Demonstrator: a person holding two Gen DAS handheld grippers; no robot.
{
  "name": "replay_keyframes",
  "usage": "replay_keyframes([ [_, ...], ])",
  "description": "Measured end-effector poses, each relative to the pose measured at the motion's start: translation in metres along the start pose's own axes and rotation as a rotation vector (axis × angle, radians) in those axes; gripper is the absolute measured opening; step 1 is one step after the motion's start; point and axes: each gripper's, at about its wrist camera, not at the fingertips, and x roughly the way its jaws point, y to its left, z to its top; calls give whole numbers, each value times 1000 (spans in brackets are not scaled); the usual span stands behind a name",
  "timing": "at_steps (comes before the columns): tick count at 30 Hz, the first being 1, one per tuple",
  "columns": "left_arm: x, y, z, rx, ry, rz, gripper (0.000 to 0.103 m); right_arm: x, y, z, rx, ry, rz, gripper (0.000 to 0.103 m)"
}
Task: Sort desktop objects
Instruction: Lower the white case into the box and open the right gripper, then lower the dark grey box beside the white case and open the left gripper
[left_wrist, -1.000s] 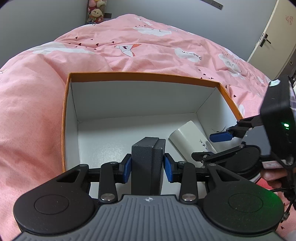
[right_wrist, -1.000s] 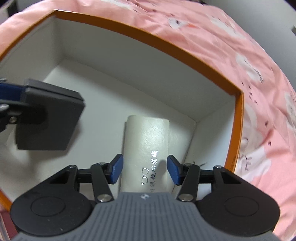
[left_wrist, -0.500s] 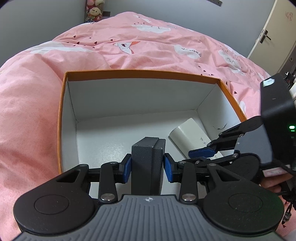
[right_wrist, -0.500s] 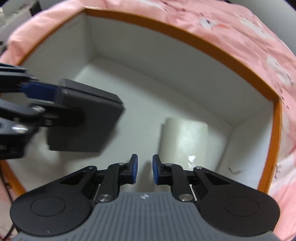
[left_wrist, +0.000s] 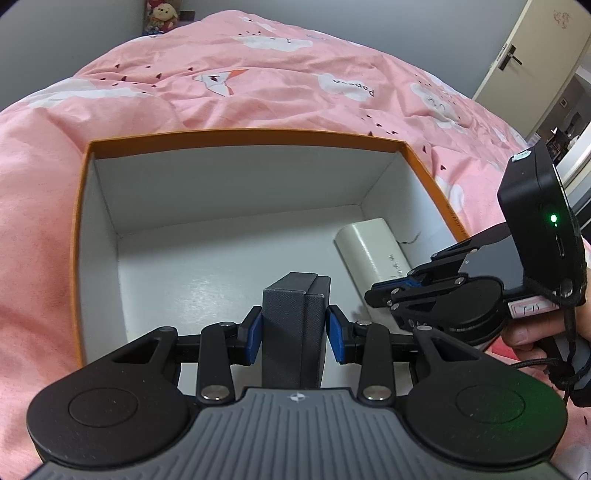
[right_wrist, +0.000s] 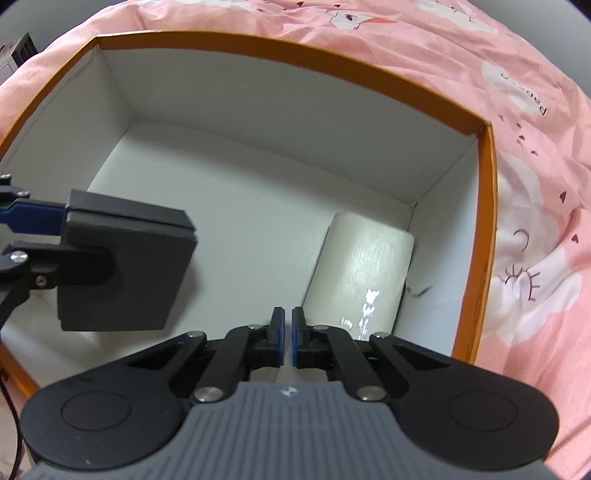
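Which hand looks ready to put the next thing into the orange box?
The left. The left gripper is clamped on the dark grey case, held above the box floor. The right gripper is shut and empty; the white case already lies inside.

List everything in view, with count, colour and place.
Box: one, orange rim, white inside, on the bedspread.
Dark case: one, dark grey, held over the box's near left part.
White case: one, off-white with small print, lying on the box floor by the right wall.
Bedspread: one, pink with white cloud prints, under and around the box.
Plush toys: a few, mixed colours, far corner; blurred.
Door: one, cream, far right.
Left gripper: black, blue pads, shut on the dark case.
Right gripper: black, blue pads, shut, empty, above the white case.
Hand: one, holding the right gripper.
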Motion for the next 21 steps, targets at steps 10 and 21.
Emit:
replay_keyframes([
  [10,6,-16,-1,24,38,17,39,-16,3,-18,37,-8,38,14],
  [21,12,-23,5,-2,53,8,38,-87,11,-50,58,-333,-135,32],
])
